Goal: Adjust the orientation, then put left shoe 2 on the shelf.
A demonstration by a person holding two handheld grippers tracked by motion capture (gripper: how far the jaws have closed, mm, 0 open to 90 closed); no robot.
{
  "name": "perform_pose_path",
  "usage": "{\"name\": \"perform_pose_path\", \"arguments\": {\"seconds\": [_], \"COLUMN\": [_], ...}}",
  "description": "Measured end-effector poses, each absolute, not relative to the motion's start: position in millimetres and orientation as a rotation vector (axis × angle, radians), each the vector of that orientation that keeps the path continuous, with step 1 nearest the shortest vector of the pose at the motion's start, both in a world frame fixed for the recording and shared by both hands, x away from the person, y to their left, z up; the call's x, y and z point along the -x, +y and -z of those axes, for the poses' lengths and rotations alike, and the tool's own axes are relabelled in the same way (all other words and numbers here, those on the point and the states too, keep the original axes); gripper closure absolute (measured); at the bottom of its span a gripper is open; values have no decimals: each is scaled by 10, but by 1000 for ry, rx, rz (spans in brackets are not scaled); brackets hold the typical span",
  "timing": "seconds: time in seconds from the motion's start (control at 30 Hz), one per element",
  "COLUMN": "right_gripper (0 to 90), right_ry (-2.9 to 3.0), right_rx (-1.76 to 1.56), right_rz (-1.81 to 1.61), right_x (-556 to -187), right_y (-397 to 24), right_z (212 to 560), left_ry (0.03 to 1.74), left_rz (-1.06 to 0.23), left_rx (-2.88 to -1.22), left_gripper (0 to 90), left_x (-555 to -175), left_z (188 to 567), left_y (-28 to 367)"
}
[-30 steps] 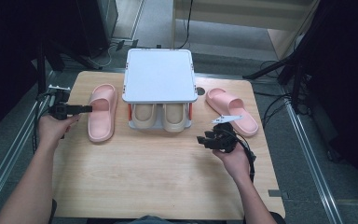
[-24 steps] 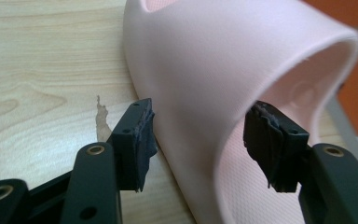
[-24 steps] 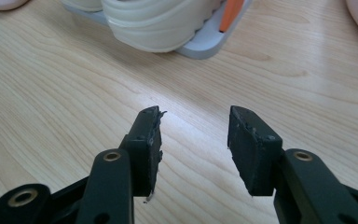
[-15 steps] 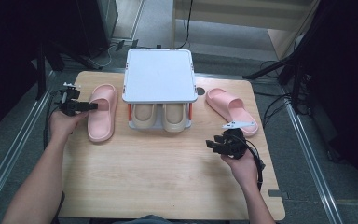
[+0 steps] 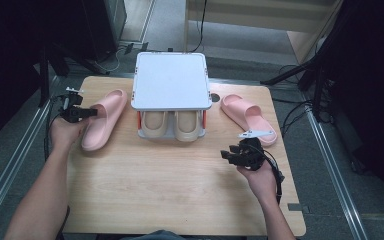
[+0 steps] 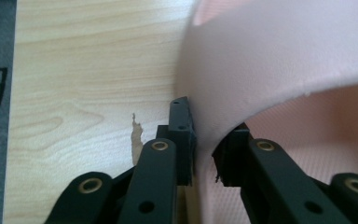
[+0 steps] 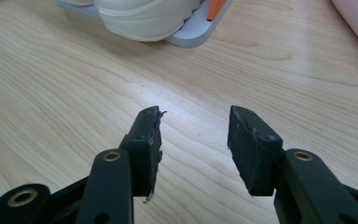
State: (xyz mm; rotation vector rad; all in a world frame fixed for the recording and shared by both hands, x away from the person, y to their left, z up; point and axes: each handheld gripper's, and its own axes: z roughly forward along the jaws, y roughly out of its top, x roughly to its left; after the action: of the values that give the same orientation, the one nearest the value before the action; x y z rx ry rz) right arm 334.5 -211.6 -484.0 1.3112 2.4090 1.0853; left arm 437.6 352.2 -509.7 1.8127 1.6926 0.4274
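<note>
A pink slipper [image 5: 105, 120] lies left of the rack on the wooden table [image 5: 155, 185]. My left gripper [image 5: 92, 113] reaches it from the left. Its jaws have just been closing, and in the left gripper view my left gripper [image 6: 209, 144] pinches the side of the slipper's [image 6: 279, 56] strap, one pad outside and one under the arch. A second pink slipper [image 5: 247, 117] lies right of the rack. My right gripper [image 5: 230, 154] hovers over bare wood in front of it. In the right gripper view, my right gripper [image 7: 193, 140] is open with nothing between the jaws.
A grey two-tier shoe rack [image 5: 170, 80] stands at the table's back middle, with a pair of beige shoes [image 5: 170, 125] on its lower shelf. One beige shoe [image 7: 144, 14] and the rack's base [image 7: 196, 32] lie ahead of my right gripper. Metal rails and cables flank the table.
The left gripper's jaws have closed onto the left slipper's strap. Both hands have stayed almost where they were.
</note>
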Motion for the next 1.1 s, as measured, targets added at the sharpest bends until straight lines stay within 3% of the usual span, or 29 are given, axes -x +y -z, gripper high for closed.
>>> {"name": "perform_pose_path", "arguments": {"seconds": [0.67,0.83,1.1], "right_gripper": [548,548,547], "right_ry": [2406,2415,2423], "right_rx": [-1295,-1294,-1276], "right_rz": [-1118,-1117,-1136], "right_x": [-3490,-3531,-3597], "right_y": [-1989,-1965,-1934], "right_z": [4802,4802,4784], "left_ry": [1763,1769,1766], "left_rz": [-270,-349,-358], "left_rx": [-1738,-1775,-1786], "left_gripper": [817,817,809], "left_x": [-4318,-4403,-4494], "left_z": [4741,4465,4048], "left_y": [3534,3520,3488]}}
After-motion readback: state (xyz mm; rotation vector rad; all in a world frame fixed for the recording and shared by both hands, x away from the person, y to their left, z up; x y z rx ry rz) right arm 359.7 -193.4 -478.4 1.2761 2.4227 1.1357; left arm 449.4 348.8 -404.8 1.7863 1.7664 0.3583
